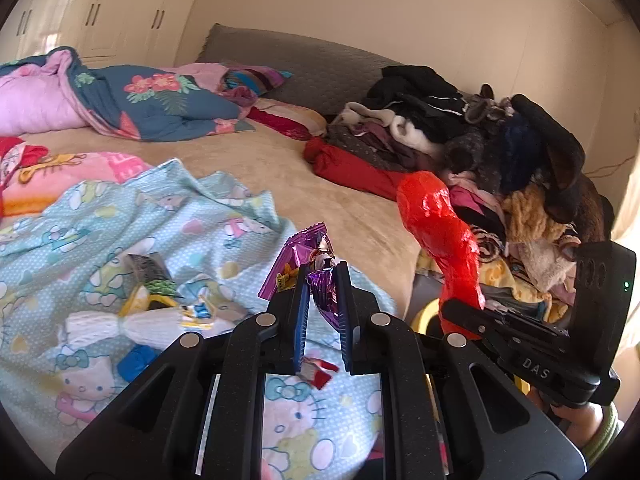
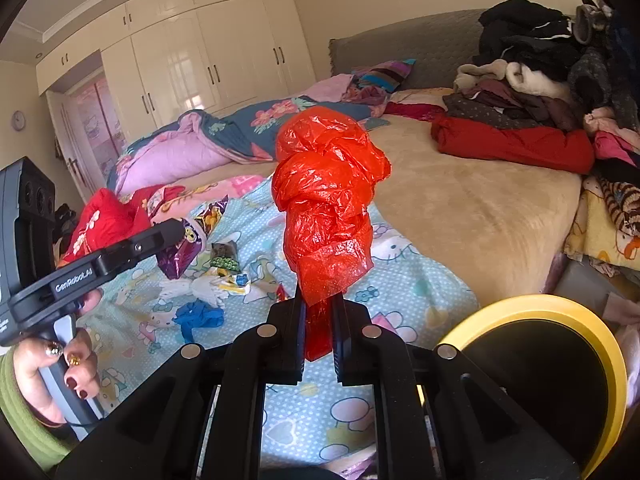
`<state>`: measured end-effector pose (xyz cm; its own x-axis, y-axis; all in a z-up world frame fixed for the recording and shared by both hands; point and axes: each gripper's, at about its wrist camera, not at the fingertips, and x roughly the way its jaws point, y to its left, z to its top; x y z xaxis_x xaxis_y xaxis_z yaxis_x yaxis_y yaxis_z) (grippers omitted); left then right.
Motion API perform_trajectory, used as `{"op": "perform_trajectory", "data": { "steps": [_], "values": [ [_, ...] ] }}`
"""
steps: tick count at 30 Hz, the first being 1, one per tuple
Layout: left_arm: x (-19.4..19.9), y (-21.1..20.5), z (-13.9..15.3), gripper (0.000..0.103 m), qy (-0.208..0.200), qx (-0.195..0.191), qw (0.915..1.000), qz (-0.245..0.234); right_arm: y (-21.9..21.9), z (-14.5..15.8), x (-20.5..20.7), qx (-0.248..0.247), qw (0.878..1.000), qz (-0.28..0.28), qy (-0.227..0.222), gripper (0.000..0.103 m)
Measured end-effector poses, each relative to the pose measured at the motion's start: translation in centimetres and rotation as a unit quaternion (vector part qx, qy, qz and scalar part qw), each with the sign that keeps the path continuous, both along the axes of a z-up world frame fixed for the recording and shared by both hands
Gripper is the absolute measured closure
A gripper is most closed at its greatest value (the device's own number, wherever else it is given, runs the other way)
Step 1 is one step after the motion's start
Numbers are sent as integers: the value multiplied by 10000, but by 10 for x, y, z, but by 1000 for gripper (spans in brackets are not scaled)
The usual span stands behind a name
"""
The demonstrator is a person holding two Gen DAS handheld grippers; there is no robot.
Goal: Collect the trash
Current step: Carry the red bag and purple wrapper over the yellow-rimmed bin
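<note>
My left gripper [image 1: 323, 280] is shut on a purple foil snack wrapper [image 1: 298, 258] and holds it above the Hello Kitty blanket [image 1: 224, 216]. My right gripper [image 2: 318, 300] is shut on a crumpled red plastic bag [image 2: 326, 196], held upright above the bed. The red bag also shows in the left wrist view [image 1: 440, 232], and the purple wrapper in the right wrist view [image 2: 188, 240]. More trash lies on the blanket: a white twisted wrapper [image 1: 120, 326], a blue scrap [image 1: 136, 360], a dark packet [image 1: 150, 270] and a red-white wrapper [image 1: 318, 370].
A yellow-rimmed bin [image 2: 560, 360] stands beside the bed at lower right. A pile of clothes [image 1: 480, 148] covers the bed's right side. Folded quilts [image 1: 120, 100] lie at the far left. Cream wardrobes [image 2: 192, 60] line the back wall.
</note>
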<state>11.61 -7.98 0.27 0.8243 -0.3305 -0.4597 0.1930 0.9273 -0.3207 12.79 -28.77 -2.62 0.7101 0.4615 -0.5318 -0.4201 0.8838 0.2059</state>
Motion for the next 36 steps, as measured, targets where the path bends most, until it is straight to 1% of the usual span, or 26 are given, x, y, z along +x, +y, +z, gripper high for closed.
{"op": "perform_trajectory", "data": {
  "steps": [7, 24, 29, 36],
  "values": [
    [-4, -17, 3, 95, -55, -2, 9998, -196, -18, 4, -5, 79, 9996, -285, -21, 93],
    [-7, -43, 9, 95, -143, -52, 9984, -537, -68, -1, -22, 284, 9957, -860, 174, 93],
    [-6, -54, 12, 95, -202, -25, 9978, -637, -89, -4, -26, 328, 9936, -1054, 257, 93],
    [-8, -78, 11, 95, -210, 37, 9960, -872, -123, -1, -32, 349, 9897, -1371, 234, 93]
  ]
}}
